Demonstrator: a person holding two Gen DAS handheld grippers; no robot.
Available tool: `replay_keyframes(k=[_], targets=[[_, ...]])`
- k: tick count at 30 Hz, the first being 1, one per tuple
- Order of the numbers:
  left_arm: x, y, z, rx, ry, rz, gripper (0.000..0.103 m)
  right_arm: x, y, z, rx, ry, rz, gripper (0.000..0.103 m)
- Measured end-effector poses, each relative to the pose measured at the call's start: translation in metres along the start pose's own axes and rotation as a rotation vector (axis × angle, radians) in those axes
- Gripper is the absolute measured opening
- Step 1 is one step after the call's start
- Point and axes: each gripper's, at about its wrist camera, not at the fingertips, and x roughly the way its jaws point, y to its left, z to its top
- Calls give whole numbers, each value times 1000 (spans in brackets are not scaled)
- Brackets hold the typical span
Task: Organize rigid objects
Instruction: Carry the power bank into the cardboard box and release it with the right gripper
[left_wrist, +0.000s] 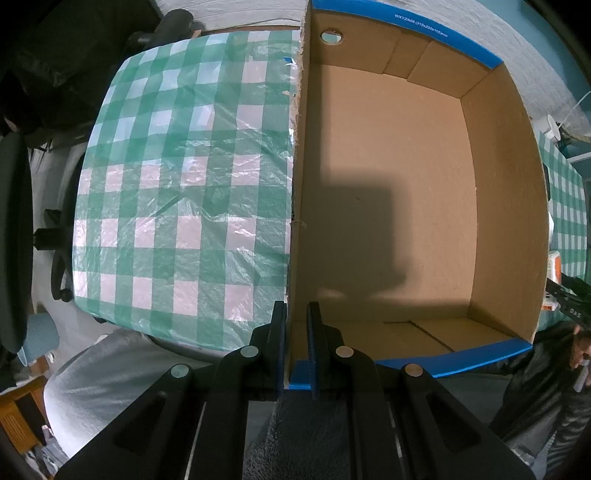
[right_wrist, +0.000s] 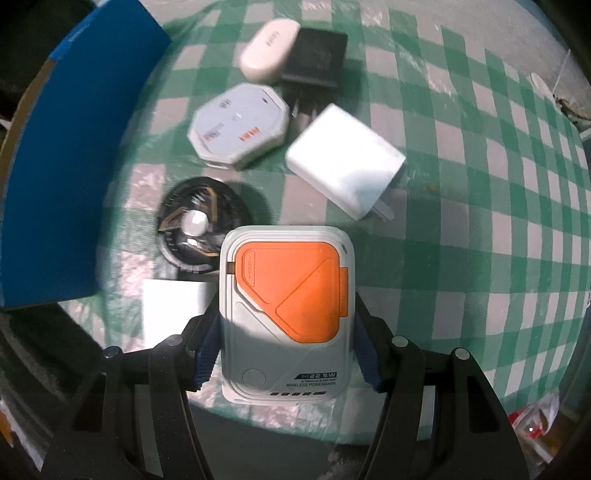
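The left gripper (left_wrist: 296, 347) is clamped on the near-left wall of the empty cardboard box (left_wrist: 502, 206), steadying it. The right gripper (right_wrist: 286, 345) grasps the power bank (right_wrist: 286, 314) by its sides, just above the checked tablecloth (right_wrist: 480, 221). Keep it level and lift it clear over the wall. Label: "22.5W WIRELESS POWERBANK". Farther off lie a black disc (right_wrist: 199, 230), white charger (right_wrist: 345, 160), octagonal case (right_wrist: 240, 125), and black adapter (right_wrist: 314, 62). The box's far rim print is illegible.

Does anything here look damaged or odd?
Yes: the cardboard box's left wall edge looks ragged and torn, where the left gripper clamps it. The gadgets by the power bank lie jumbled, not broken.
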Motion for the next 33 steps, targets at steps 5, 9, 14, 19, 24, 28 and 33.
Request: replay_keyframes(k=[5,9,14,19,24,28,33], targets=[[0,0,0,3,-2,1,10,-30,22,15,-35,-25,11,64],[0,-1,-1,2,-4,-1,10,-52,42,33,-75,-43,30,64],[0,-1,-2,2,-4,-5,10,-73,66,28,-143,-65,61,64],[-1,0,-2,9,-1,-1,10,-75,106,28,-205,-84,71,64],[-1,1,-5,11,2,-4,10,-74,140,41,-245,-93,99,64],[-1,1,-8,18,7,-1,10,-78,169,52,-275,-90,126,64],[0,3,-15,25,15,15,10,-73,200,63,-309,-87,159,64]])
